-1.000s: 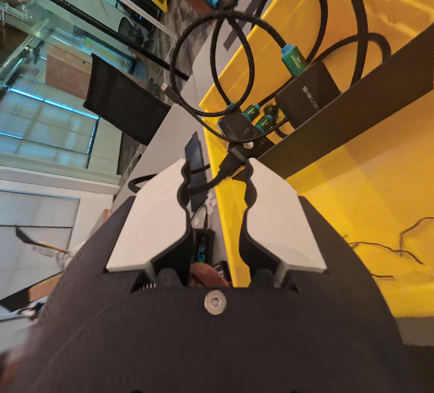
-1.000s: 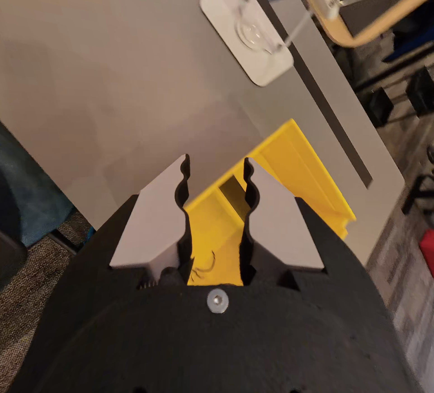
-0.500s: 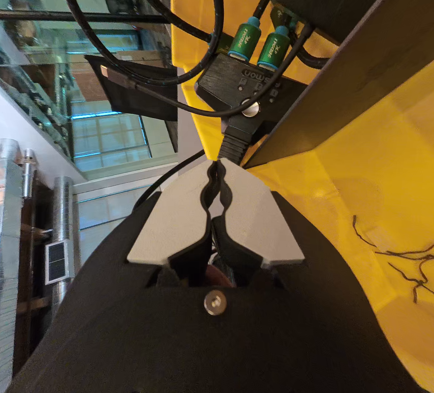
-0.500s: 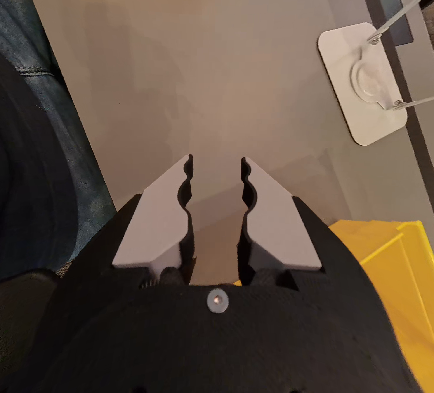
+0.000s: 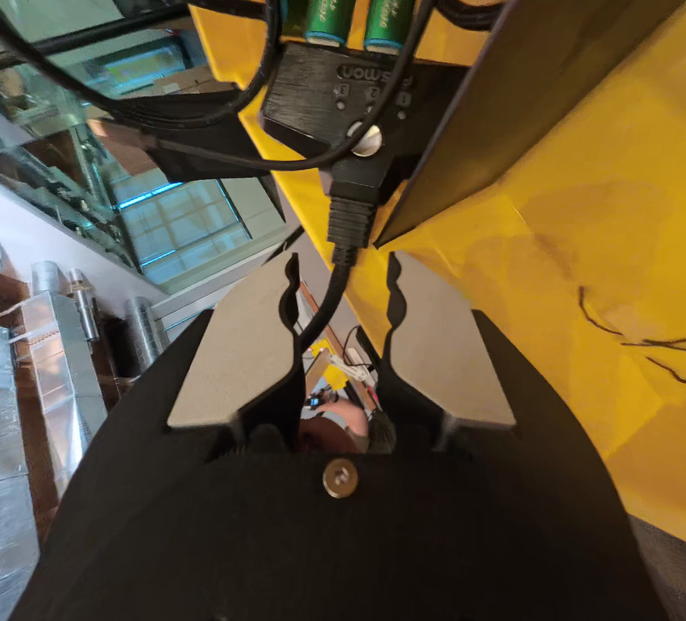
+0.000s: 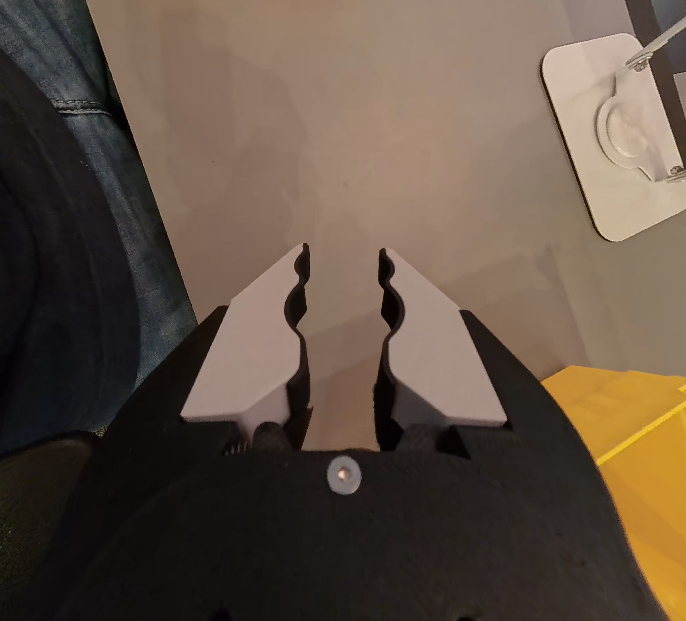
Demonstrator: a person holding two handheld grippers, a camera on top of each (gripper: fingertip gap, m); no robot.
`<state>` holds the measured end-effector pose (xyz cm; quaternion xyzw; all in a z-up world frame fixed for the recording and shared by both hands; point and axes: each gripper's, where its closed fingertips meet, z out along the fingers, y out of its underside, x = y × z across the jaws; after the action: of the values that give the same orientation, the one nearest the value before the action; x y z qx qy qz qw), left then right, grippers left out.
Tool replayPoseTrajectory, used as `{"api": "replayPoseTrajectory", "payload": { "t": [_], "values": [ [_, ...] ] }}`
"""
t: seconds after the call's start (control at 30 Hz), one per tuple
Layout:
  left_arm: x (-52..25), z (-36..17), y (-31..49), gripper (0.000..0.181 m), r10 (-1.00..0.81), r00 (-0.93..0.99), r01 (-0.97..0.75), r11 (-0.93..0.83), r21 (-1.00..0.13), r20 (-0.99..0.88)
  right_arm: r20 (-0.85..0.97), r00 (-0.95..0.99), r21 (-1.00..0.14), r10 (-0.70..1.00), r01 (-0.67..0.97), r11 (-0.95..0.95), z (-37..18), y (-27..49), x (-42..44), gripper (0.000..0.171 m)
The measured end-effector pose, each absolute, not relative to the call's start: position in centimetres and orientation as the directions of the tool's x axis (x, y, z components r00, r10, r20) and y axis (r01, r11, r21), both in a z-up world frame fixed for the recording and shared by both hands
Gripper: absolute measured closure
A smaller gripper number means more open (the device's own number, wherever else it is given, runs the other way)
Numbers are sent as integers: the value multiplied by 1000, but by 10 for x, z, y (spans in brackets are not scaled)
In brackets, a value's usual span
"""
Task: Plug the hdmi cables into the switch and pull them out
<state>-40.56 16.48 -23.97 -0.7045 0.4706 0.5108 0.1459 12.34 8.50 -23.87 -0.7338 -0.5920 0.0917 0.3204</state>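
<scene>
In the left wrist view a black HDMI switch (image 5: 319, 98) sits in a yellow bin (image 5: 538, 269), against a black divider (image 5: 501, 90). Two green HDMI plugs (image 5: 332, 5) (image 5: 388, 9) are in its far side. A black plug (image 5: 352, 205) is in its near side, and its black cable (image 5: 326, 306) runs down between my left gripper's fingers. My left gripper (image 5: 341, 261) is open, just below that plug, not gripping. My right gripper (image 6: 342, 250) is open and empty over a bare grey table (image 6: 334, 83).
Black cables (image 5: 260, 46) loop over the switch and the bin's edge. A white lamp base (image 6: 612, 135) stands on the table at the right. A corner of the yellow bin (image 6: 612, 436) shows at lower right. A person's jeans (image 6: 92, 120) are along the table's left edge. The tips of one gripper are about 55 cm away from the tips of the other.
My left gripper was shut on the black cable below the plug half a second ago and has opened. It has moved closer to the switch. The right gripper has barely moved.
</scene>
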Motion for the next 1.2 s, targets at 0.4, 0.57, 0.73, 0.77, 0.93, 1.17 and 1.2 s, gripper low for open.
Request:
{"api": "replayPoseTrajectory", "payload": {
  "t": [0.4, 0.57, 0.73, 0.77, 0.93, 1.17, 1.2],
  "values": [
    [-411, -232, 170, 161, -545, 103, -825, -514, 234, -832, 222, 273, -589, 936, 803, -95, -244, 81, 125, 137],
    [-427, -226, 162, 138, -590, 135, -816, -522, 248, -796, 202, 261, -589, 944, 803, -96, -249, 80, 122, 138],
    [-439, -234, 169, 169, -635, 110, -786, -527, 325, -764, 207, 237, -593, 949, 802, -71, -248, 76, 112, 138],
    [-439, -230, 172, 174, -630, 117, -786, -531, 316, -768, 207, 234, -592, 950, 803, -69, -248, 75, 112, 138],
    [-438, -229, 171, 175, -621, 111, -803, -516, 298, -776, 197, 241, -594, 950, 800, -80, -249, 76, 117, 139],
    [-418, -201, 166, 174, -517, 171, -846, -513, 144, -839, 185, 232, -598, 955, 797, -78, -252, 76, 115, 140],
    [-415, -195, 166, 174, -502, 179, -851, -511, 123, -846, 184, 229, -599, 956, 797, -76, -252, 76, 115, 140]
  ]
}}
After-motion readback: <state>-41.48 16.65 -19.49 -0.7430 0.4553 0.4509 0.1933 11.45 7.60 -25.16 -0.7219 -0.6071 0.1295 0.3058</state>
